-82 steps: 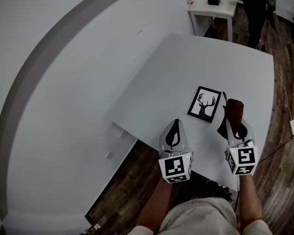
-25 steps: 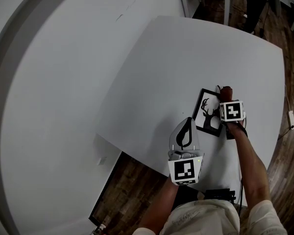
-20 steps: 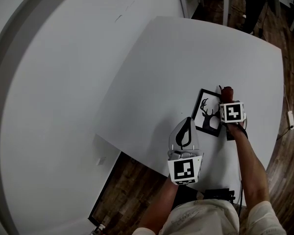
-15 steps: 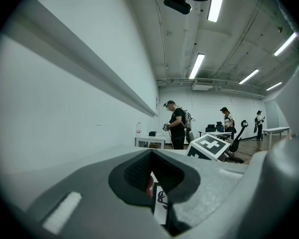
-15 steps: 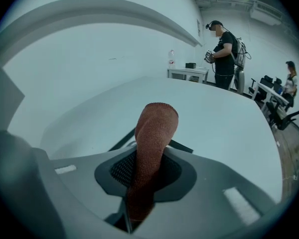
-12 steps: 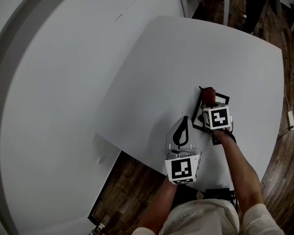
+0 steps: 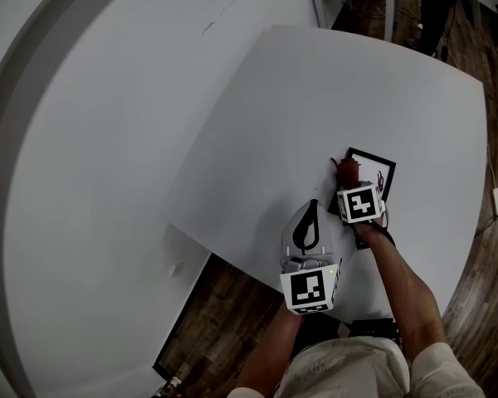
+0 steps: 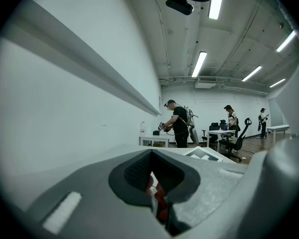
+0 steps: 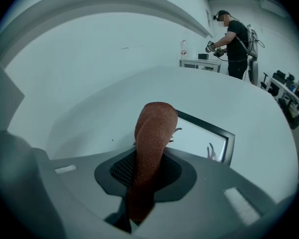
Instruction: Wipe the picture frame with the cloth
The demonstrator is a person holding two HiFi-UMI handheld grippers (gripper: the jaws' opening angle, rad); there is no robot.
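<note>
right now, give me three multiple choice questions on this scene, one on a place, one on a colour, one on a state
1. Where does the picture frame lie?
A. on the floor
B. on the white table
C. on a chair

2. What colour is the cloth?
A. blue
B. white
C. reddish brown

3. How is the left gripper?
A. shut, holding nothing
B. shut on the frame
C. wide open

Answers:
1 B: the frame lies flat on the tabletop in the head view.
2 C: the cloth clamped in the right gripper is reddish brown.
3 A: its jaws meet, with nothing gripped between them.
</note>
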